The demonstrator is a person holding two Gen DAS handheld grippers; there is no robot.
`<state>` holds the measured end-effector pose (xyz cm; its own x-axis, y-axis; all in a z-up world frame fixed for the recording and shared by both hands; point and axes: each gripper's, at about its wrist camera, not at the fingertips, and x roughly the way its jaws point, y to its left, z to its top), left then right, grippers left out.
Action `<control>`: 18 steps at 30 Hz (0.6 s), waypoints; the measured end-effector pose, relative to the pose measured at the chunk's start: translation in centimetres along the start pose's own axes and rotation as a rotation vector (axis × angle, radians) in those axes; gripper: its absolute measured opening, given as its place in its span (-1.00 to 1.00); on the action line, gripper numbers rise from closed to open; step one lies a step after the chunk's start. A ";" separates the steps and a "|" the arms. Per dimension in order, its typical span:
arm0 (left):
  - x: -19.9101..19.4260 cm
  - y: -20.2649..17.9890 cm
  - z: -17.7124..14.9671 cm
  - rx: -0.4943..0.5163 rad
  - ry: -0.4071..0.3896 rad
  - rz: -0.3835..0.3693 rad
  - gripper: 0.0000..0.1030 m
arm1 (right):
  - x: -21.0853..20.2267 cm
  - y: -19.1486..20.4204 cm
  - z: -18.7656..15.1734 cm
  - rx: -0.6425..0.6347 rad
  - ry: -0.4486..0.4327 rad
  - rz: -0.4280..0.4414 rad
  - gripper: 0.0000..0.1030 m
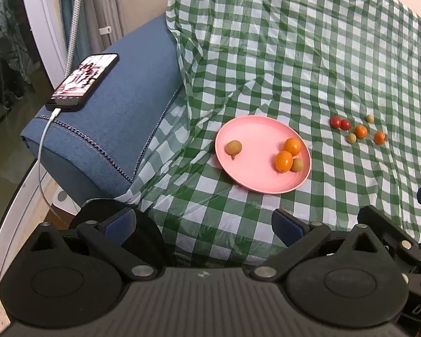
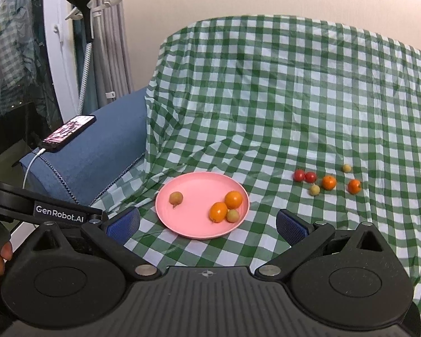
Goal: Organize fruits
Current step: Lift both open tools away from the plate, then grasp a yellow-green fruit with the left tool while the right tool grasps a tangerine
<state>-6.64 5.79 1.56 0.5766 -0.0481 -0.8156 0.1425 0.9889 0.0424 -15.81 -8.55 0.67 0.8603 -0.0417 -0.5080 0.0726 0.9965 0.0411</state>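
Both your left gripper (image 1: pixel 203 226) and right gripper (image 2: pixel 207 223) hang wide apart, empty. Centre frame, a pink plate (image 2: pixel 193 227) holds four fruits; six loose fruits (image 2: pixel 329 182) lie right. They look small, round, likely soft: pinch gently across the middle.

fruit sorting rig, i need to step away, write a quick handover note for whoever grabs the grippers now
Left gripper: open, empty, held back from the plate.
Right gripper: open, empty, just short of the plate's near rim.
Pink plate sits on the checked cloth and holds four fruits: two orange fruits and two tan ones.
Still loose on the cloth to the right of the plate: two red tomatoes, two orange fruits, two small yellowish ones.
Likely left: move those six onto the plate.
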 end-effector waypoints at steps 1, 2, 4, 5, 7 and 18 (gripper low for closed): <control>0.2 -0.2 0.1 0.006 0.006 0.000 0.99 | 0.2 -0.3 -0.1 0.009 0.004 -0.004 0.99; 0.5 -0.4 0.1 0.013 0.014 0.000 1.00 | 0.5 -0.6 -0.2 0.020 0.009 -0.011 0.99; 1.1 -0.8 0.3 0.026 0.030 -0.002 1.00 | 0.9 -1.4 -0.4 0.043 0.015 -0.027 0.99; 1.4 -1.1 0.4 0.033 0.042 -0.003 1.00 | 1.1 -1.9 -0.5 0.060 0.017 -0.037 0.99; 2.2 -1.9 0.8 0.049 0.065 -0.004 1.00 | 1.6 -3.3 -0.8 0.101 0.022 -0.065 0.99; 7.2 -10.9 6.4 0.143 0.113 -0.098 1.00 | 5.8 -13.9 -1.7 0.252 0.008 -0.304 0.99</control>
<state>1.10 -6.25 -1.05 0.4614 -0.1193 -0.8791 0.3109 0.9498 0.0343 -12.71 -22.50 -4.31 0.7766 -0.3301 -0.5366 0.4454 0.8900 0.0971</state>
